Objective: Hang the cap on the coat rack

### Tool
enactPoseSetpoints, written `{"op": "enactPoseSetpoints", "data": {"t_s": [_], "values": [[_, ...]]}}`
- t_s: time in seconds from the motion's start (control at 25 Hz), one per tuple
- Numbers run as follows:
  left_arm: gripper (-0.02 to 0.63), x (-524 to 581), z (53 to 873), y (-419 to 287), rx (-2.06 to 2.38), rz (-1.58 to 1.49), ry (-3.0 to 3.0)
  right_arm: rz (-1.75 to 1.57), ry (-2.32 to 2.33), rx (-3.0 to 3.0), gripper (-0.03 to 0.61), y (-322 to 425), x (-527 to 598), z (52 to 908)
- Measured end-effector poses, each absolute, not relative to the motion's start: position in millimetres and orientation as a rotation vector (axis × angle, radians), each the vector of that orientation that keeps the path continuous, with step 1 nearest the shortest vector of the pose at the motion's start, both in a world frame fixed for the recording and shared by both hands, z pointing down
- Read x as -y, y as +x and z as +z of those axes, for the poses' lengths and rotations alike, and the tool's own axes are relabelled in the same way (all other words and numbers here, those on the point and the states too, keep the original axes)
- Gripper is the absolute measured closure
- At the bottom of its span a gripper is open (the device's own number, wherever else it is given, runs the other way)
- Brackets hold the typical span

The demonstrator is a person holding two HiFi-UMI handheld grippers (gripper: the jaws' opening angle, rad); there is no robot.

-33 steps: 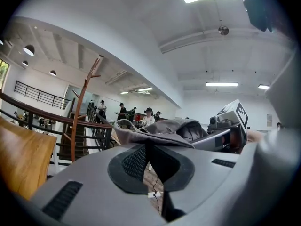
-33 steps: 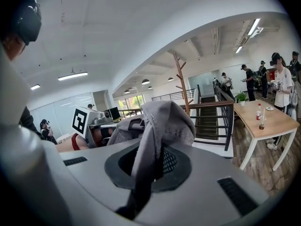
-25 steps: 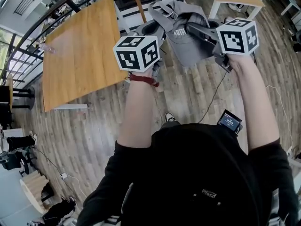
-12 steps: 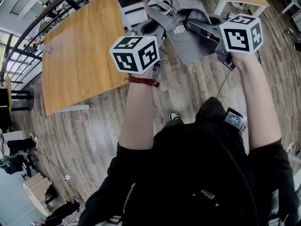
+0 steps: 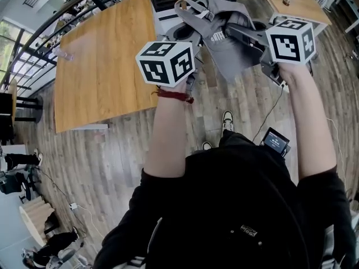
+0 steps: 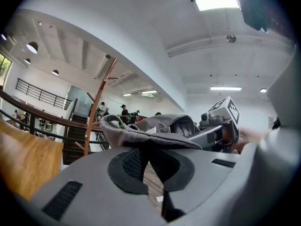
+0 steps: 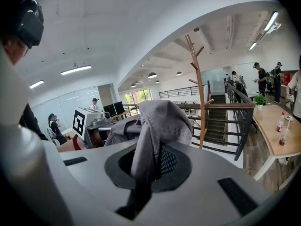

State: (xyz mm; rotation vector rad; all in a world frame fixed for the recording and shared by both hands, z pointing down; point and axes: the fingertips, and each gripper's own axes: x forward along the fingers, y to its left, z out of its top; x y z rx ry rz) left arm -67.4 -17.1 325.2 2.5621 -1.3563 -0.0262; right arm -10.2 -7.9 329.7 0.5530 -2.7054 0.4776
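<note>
1. Stepping forward, the person has brought one shoe [image 5: 227,119] into view below the raised arms. Both tables have slid a little across the head view. The cap and both grippers sit where they did in that view.
2. Two wooden tables show: a big table [image 5: 101,72] at the left and a smaller one [image 5: 291,4] at the far right.
3. One wooden rack [image 7: 200,88] stands far ahead, by the railing. It is well apart from the cap, and its pegs slant upward.
4. One grey cap [image 5: 224,38] hangs in the air between the two grippers, in front of the person and over the floor. It looks light. The crown is soft cloth and sags in folds. The brim looks stiffer, so it is probably the best place to grip. The strap loop at the back could be dropped over a peg.
5. Two grippers hold it:
   - The left gripper [image 6: 151,168] is clenched on the dark underside of the brim.
   - The right gripper [image 7: 146,173] is pinched tight on a fold of the crown cloth, which bunches up out of its jaws.
</note>
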Motion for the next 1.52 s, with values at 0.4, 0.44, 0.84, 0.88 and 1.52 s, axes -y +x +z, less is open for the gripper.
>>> {"op": "enactPoseSetpoints", "data": {"t_s": [0.4,0.44,0.84,0.88,1.52], "values": [[0.617,103.9,278.6,-114.7,1.476,0.000,2.539,0.469,0.415,2.769,0.558,-56.6,96.1,280.3],[0.617,107.5,274.0,-110.0,1.492,0.006,2.541,0.487,0.412,2.779,0.558,-50.8,99.9,277.1],[0.615,169.2,263.1,-79.6,1.570,0.036,2.561,0.513,0.390,2.831,0.558,-15.1,155.5,269.0],[0.615,176.9,265.8,-79.2,1.570,0.039,2.554,0.522,0.393,2.827,0.558,-14.0,162.6,271.4],[0.615,232.9,287.3,-47.8,1.541,0.086,2.516,0.571,0.359,2.826,0.558,17.4,215.7,289.9]]}}
